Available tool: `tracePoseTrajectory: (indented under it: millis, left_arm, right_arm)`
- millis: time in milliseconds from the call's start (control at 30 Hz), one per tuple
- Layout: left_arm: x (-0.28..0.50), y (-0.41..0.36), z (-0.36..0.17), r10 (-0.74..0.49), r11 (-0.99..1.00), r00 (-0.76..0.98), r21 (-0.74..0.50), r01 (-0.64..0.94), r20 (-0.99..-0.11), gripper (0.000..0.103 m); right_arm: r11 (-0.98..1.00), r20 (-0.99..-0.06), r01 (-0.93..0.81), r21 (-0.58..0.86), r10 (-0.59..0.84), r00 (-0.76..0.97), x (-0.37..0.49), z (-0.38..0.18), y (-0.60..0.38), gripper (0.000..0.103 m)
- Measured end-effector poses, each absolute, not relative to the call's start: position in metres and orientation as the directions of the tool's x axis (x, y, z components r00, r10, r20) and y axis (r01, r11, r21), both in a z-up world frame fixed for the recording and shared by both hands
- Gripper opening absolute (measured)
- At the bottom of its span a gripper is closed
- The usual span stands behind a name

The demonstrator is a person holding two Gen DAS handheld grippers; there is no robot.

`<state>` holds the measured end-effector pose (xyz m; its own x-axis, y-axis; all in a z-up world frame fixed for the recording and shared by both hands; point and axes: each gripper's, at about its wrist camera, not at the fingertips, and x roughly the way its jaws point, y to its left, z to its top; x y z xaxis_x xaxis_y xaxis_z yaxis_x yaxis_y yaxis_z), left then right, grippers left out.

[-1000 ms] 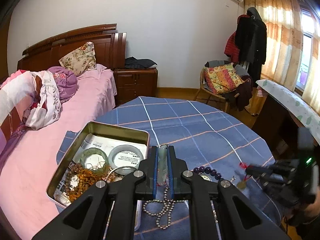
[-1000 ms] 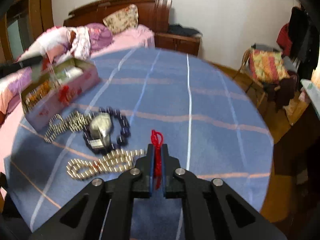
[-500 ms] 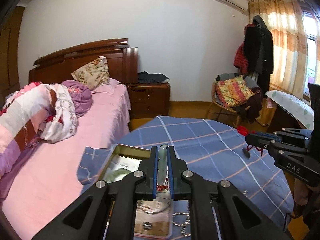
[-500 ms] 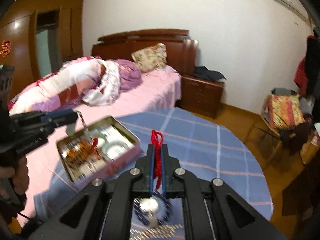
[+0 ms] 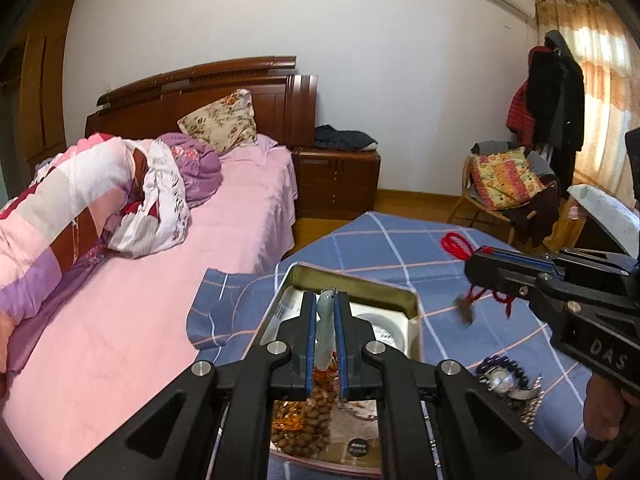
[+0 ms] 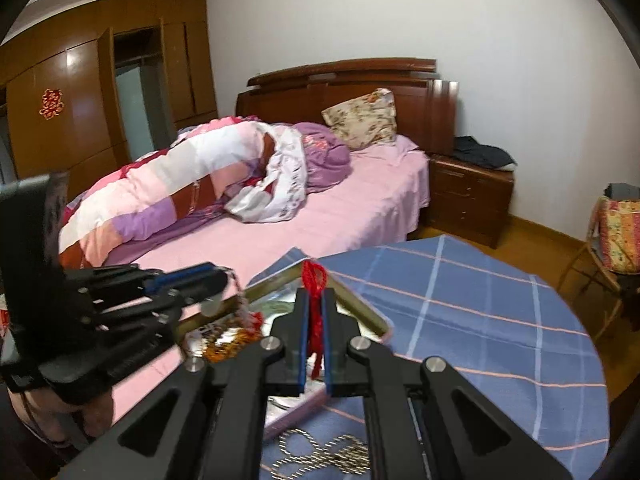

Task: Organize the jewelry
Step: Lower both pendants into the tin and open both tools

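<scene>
Since a second ago we've brought both grippers over the tin (image 5: pixel 412 308): left gripper (image 5: pixel 325 300) clamps a pale pendant (image 5: pixel 325 332), right gripper (image 6: pixel 315 300) pinches a red cord (image 6: pixel 315 280); bead strings (image 6: pixel 320 456) lie beside

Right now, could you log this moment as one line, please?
left gripper: shut on pale pendant | right gripper: shut on red cord | both over tin

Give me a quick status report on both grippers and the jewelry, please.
Left gripper shut on pale green pendant above tin. Right gripper shut on red cord, pendant dangling. Nothing in the way.
</scene>
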<state>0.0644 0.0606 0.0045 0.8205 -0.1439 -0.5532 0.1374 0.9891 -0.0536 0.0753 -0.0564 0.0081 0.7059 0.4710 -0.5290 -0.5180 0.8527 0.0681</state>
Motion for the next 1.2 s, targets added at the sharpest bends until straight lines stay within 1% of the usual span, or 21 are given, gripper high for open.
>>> tracePoseTrajectory:
  millis: [200,400,1033,1133,1200]
  left_arm:
    - [0.07,0.07,-0.013,-0.128,0.991,0.794,-0.059,0.116,-0.594,0.008]
    - [0.071,0.072,-0.023,-0.126,0.992,0.776,-0.065,0.11,-0.618,0.008]
    - [0.073,0.07,-0.04,-0.135,0.99,0.742,-0.069,0.119,-0.657,0.008]
    - [0.073,0.068,-0.042,-0.142,0.989,0.735,-0.07,0.128,-0.663,0.008]
    - [0.072,0.068,-0.042,-0.157,0.987,0.732,-0.084,0.136,-0.663,0.009]
  right_arm:
    - [0.823,-0.569,-0.561,0.088,0.503,0.65,0.078,-0.015,-0.032,0.007]
    - [0.815,-0.603,-0.572,0.098,0.506,0.618,0.08,-0.032,-0.027,0.007]
    - [0.814,-0.655,-0.571,0.11,0.491,0.575,0.08,-0.054,-0.022,0.007]
    - [0.815,-0.661,-0.568,0.117,0.49,0.567,0.081,-0.057,-0.023,0.009]
    - [0.814,-0.666,-0.567,0.127,0.494,0.56,0.082,-0.059,-0.024,0.013]
